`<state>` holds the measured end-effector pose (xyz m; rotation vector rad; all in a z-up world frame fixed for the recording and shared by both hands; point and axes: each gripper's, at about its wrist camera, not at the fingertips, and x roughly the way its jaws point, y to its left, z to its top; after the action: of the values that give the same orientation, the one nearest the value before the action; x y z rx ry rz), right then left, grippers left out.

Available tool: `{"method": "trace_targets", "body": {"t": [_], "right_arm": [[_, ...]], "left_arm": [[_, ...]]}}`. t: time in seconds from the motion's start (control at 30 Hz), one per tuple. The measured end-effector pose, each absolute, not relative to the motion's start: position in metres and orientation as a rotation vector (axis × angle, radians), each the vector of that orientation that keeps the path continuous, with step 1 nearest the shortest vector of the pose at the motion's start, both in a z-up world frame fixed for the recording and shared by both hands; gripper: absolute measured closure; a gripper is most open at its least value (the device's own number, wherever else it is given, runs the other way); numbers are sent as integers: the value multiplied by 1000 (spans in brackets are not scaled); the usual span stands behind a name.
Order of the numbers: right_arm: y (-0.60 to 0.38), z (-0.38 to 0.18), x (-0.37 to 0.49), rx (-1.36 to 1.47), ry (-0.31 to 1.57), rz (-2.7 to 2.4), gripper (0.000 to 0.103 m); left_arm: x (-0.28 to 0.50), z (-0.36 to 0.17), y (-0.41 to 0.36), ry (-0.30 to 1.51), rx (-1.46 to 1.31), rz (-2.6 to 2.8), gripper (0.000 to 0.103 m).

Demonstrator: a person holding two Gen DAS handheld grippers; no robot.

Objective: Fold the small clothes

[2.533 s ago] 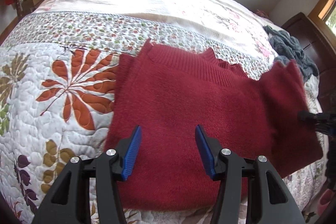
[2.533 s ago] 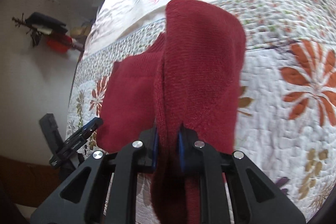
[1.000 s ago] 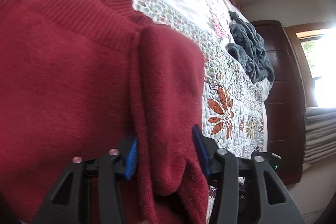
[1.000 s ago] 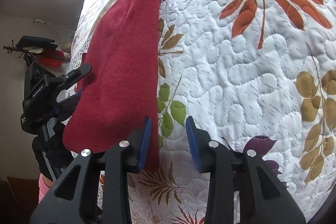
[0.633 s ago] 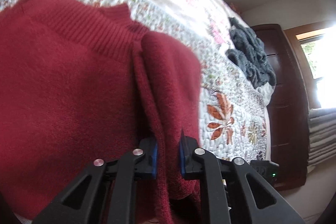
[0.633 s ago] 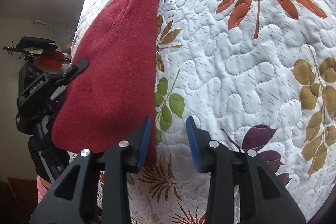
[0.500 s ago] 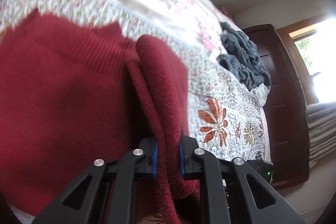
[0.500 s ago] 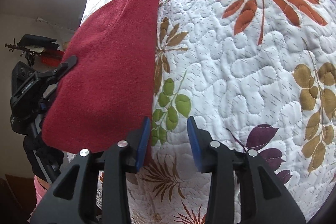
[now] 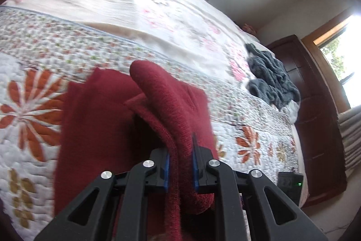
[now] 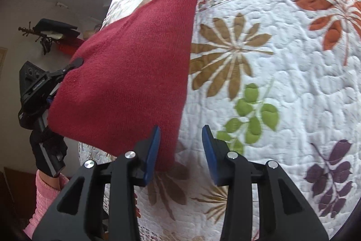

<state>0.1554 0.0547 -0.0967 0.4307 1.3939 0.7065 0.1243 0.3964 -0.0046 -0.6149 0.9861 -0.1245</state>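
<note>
A dark red knit sweater (image 9: 97,119) lies partly folded on a floral quilted bed (image 9: 33,55). My left gripper (image 9: 180,164) is shut on the sweater's folded right edge and holds it lifted, so the fabric rises in a ridge between the blue pads. In the right wrist view the raised sweater (image 10: 135,69) hangs as a slanted red sheet, with the left gripper (image 10: 67,69) pinching its far side. My right gripper (image 10: 180,148) stands open just above the quilt (image 10: 282,60), its left pad (image 10: 153,148) beside the sweater's near corner, nothing between the pads.
A grey knit garment (image 9: 270,76) lies bunched near the bed's far right edge, beside a dark wooden cabinet (image 9: 315,110). A black-gloved hand with a pink sleeve (image 10: 47,186) holds the left gripper's handle. A wall shelf (image 10: 52,33) is at left.
The left gripper shut on the sweater's right edge and lifted it up and leftward. The right gripper, which had let go of the sweater, stays open and has drawn slightly back.
</note>
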Motion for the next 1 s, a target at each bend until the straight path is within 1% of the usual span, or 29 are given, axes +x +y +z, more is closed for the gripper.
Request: {"method": "trace_targets", "body": {"t": [0.23,0.4,0.53,0.57,0.63,0.7,0.77,0.83,0.93,1.0], "right_arm": [[95,-95,147,396,1419,774,63],[121,-105,148,344,1452,772,63],[137,-118,148,275,1476,735,63],[139,-121,148,272,1483,731,63],[141,-127,150,280,1497,722,61],[141,-128,150,278,1499,718,62],[139,-126,148,275,1494,721,61],[137,-120,145,275,1481,720,59],[127,-110,139,295,1451,741,58],[125,-105,135,312,1444,753,55]], "left_arm": [[107,-39,452,999,-664,-49,89],[104,-84,469,1069,-674,-31,88],[101,-102,470,1076,-679,-27,86],[100,-101,471,1071,-687,-31,86],[96,-97,473,1076,-687,-30,81],[89,-86,475,1073,-661,-18,80],[78,-72,475,1057,-623,-2,78],[61,-56,476,1024,-605,2,69],[37,-36,472,981,-601,-30,61],[28,-31,465,980,-583,-37,57]]}}
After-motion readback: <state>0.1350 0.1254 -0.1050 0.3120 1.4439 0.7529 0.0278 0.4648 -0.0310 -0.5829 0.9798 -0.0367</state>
